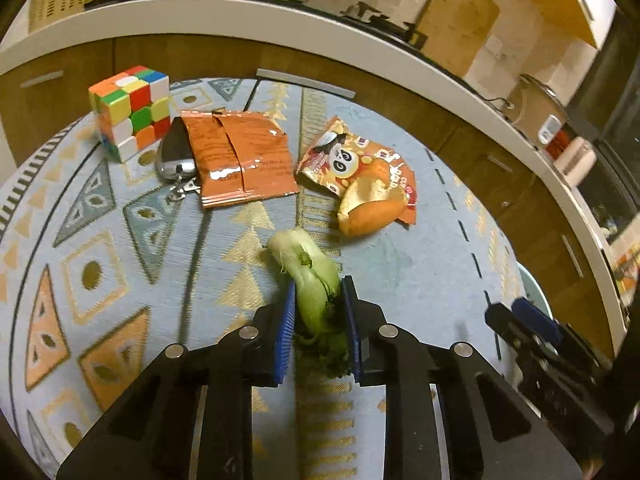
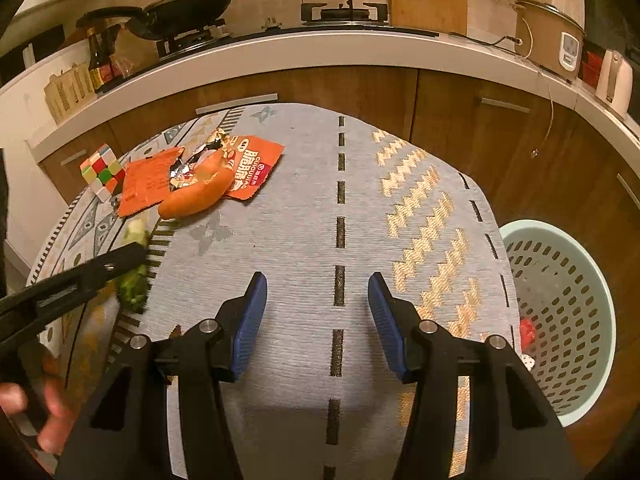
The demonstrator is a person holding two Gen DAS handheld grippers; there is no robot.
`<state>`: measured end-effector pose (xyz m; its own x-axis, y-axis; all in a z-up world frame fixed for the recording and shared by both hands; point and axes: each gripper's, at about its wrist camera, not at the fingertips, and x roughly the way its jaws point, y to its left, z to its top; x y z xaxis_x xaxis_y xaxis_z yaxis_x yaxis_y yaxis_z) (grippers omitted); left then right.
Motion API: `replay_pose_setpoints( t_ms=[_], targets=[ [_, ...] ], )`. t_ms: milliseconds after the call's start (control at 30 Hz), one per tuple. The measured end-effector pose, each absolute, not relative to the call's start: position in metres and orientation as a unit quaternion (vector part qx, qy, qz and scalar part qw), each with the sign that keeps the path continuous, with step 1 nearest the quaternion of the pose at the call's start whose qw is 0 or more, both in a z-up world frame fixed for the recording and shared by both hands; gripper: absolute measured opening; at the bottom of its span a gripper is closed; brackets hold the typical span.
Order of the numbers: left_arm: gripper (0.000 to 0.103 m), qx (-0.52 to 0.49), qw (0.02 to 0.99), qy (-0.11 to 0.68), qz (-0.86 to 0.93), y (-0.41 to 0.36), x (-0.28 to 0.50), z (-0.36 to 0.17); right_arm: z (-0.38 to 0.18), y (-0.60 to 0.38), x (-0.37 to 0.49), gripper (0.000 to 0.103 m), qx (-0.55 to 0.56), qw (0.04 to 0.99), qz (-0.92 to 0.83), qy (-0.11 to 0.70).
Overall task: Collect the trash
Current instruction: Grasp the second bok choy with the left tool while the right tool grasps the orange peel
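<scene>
On patterned kitchen tablecloth [image 2: 304,216], left claw [image 1: 318,292] gripping bok choy stub [image 1: 316,280], right claw [image 2: 316,292] wide.

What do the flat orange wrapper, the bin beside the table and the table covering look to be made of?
The flat orange wrapper looks like glossy plastic film with a foil lining: bright glare, silvery torn edge. The bin seems moulded matte plastic, pale mint, its wall a regular grid of holes. The table covering looks like woven fabric, matte, with fine ribbing and a patterned weave.
</scene>
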<state>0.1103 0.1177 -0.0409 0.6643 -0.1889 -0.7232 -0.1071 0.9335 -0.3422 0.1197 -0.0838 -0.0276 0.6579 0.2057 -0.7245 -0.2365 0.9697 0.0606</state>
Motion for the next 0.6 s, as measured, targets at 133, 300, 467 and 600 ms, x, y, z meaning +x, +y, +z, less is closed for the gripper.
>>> replay_pose_setpoints(
  t_ms=[133, 300, 467, 600],
  targets=[
    [0.021, -0.148, 0.903, 0.402, -0.037, 0.124, 0.099, -0.033, -0.024, -0.081, 0.124, 0.049, -0.014, 0.908, 0.128, 0.399],
    [0.021, -0.116, 0.915, 0.387, -0.014, 0.139, 0.090, -0.028, -0.017, -0.059, 0.142, 0.049, 0.014, 0.890, 0.175, 0.422],
    [0.021, -0.107, 0.915, 0.389, -0.002, 0.143, 0.091, -0.038, -0.007, -0.024, 0.155, 0.049, 0.021, 0.882, 0.201, 0.426],
    [0.020, -0.090, 0.920, 0.381, -0.009, 0.136, 0.089, -0.037, -0.014, -0.001, 0.172, 0.049, 0.027, 0.877, 0.196, 0.438]
  ],
)
